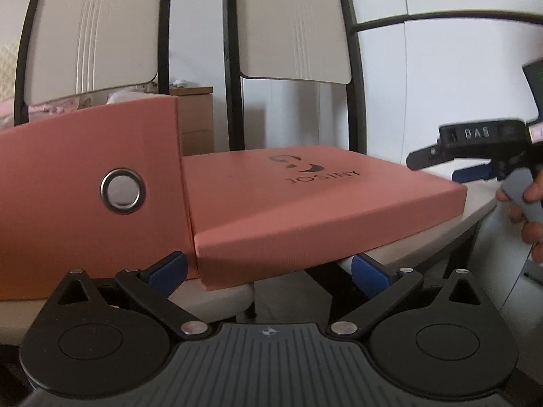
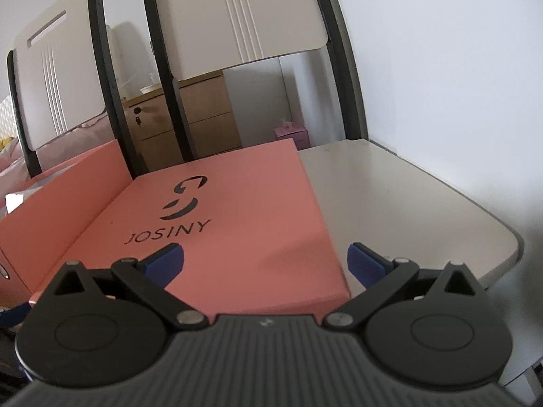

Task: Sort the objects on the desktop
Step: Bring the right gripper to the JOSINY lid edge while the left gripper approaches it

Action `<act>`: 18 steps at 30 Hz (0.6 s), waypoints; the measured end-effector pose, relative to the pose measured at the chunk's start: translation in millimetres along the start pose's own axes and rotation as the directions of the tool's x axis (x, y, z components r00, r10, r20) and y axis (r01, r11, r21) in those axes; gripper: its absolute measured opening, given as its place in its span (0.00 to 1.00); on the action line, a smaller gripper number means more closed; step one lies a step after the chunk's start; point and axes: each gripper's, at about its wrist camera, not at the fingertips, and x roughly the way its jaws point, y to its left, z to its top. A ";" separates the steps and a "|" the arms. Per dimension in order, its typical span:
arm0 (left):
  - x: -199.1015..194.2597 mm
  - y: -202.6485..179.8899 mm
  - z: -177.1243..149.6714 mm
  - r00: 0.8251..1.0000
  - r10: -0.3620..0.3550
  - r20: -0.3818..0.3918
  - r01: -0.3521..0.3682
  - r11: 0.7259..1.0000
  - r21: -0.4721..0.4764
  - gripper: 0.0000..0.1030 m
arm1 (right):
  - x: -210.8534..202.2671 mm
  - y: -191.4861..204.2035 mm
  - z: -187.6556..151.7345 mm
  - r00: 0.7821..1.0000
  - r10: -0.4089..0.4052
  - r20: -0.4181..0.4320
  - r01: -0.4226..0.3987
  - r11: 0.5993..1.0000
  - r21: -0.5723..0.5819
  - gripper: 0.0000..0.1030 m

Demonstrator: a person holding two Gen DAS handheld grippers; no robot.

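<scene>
Left wrist view: low, close at counter (image 1: 475, 213) edge; right: above, near; both share pink lid (image 1: 305, 196) (image 2: 237, 210), chairs (image 1: 295, 23) (image 2: 244, 10).

Two white chair backs (image 1: 292, 27), wooden drawer cabinet (image 2: 203, 115), perhaps pink tissue box (image 2: 292, 134)

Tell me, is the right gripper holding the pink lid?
No, the right gripper has its blue fingers spread wide above the pink lid with nothing between them.
</scene>
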 end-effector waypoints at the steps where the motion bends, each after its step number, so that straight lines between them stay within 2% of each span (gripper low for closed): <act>1: 0.8 -0.3 -0.5 1.000 0.001 0.000 -0.001 1.000 0.002 1.00 | 0.4 1.0 0.2 1.000 0.001 0.002 -0.001 1.000 -0.003 1.00; 8: 6.7 -0.2 0.4 1.000 -0.003 -0.005 0.003 1.000 -0.013 1.00 | 4.9 5.1 0.7 1.000 -0.006 0.008 0.006 1.000 -0.012 1.00; 12: 6.0 -0.8 0.5 1.000 -0.009 -0.006 0.009 1.000 -0.005 1.00 | 3.5 6.9 2.6 1.000 0.026 0.011 -0.026 1.000 -0.013 1.00; 18: 7.0 -3.6 1.8 1.000 -0.015 -0.007 0.015 1.000 0.002 1.00 | 3.8 13.6 2.0 1.000 0.025 0.004 -0.025 0.998 -0.057 1.00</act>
